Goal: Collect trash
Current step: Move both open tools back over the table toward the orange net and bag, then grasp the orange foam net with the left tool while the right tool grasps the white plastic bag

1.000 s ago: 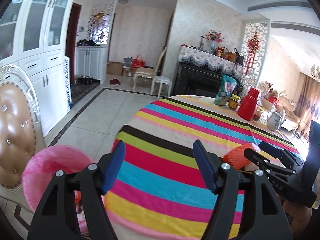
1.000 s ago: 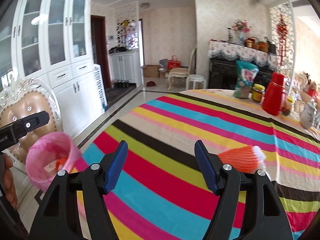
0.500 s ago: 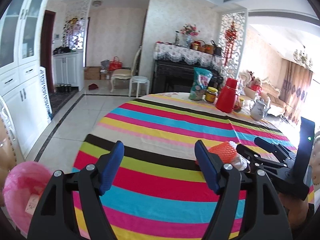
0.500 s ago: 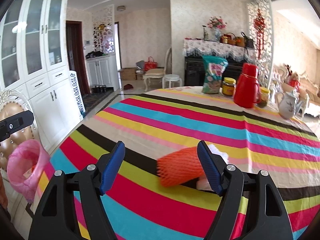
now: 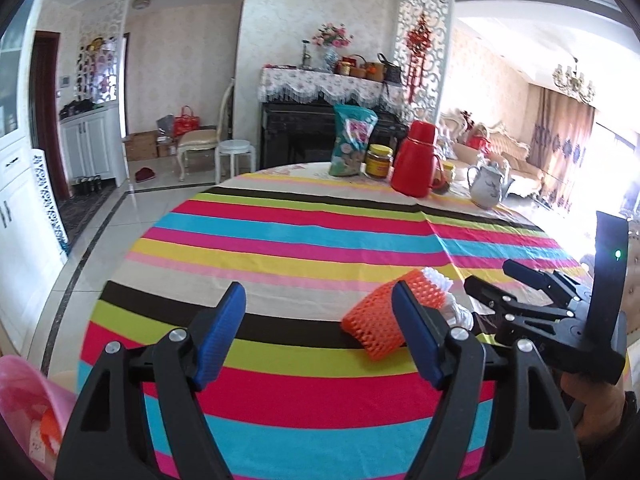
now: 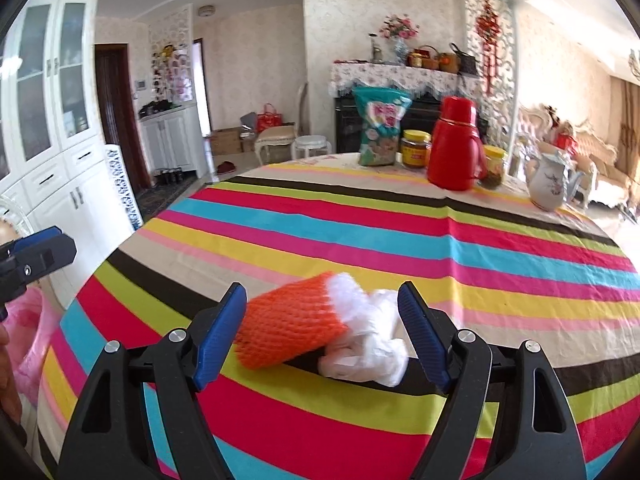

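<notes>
An orange foam net (image 6: 288, 320) and a crumpled white plastic wrap (image 6: 368, 344) lie together on the striped tablecloth (image 6: 360, 236). My right gripper (image 6: 320, 292) hangs over them with its jaws opening. Both pieces sit between its blue pads, and the pads do not press on them. My left gripper (image 5: 318, 300) is to the left of the net (image 5: 376, 320), its jaws opening with nothing between them. The right gripper (image 5: 520, 292) shows at that view's right edge. A pink-lined trash bin (image 5: 24, 408) with some scraps in it sits low at the left, off the table.
At the table's far side stand a snack bag (image 5: 352, 140), a yellow-lidded jar (image 5: 378, 160), a red thermos (image 5: 416, 164) and a white teapot (image 5: 486, 184). White cabinets (image 6: 60, 160) line the left wall. A chair and stool (image 5: 236, 156) stand on the tiled floor beyond.
Both grippers have swung right, away from the pink bin and over the table. The net and wrap now lie between the right gripper's fingers. Both pairs of jaws stand a little wider.
</notes>
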The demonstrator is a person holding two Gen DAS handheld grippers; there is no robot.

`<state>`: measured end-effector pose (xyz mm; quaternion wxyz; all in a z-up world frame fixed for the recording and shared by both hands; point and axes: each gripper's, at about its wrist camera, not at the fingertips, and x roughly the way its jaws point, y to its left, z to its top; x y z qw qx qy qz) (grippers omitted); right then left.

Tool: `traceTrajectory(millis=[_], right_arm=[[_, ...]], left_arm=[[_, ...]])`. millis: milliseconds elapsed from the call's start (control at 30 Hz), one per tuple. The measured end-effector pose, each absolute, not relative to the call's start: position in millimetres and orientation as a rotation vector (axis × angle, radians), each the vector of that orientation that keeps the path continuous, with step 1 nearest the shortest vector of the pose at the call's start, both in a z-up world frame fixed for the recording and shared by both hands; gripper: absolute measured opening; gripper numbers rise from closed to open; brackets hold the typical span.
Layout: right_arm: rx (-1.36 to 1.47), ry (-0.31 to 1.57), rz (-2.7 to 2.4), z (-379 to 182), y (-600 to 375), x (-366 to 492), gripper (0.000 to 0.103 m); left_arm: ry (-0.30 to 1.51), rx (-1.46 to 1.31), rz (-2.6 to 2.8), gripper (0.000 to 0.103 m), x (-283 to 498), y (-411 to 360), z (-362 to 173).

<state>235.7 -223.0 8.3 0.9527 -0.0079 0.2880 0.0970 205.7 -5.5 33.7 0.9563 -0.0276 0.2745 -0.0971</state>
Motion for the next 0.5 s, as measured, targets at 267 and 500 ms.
traceTrajectory(millis=[267,500], right_arm=[[-0.029,0.623,0.163,-6.9,-246.1,247.5,0.075],[-0.031,0.647,0.134,-16.6,-262.0,256.1,0.077]], left_arm=[[0.593,-0.022,-0.286,0.077,237.8,-35.3,7.8],[0.638,0.043,-0.358,0.080,262.7,-59.1,-22.4]])
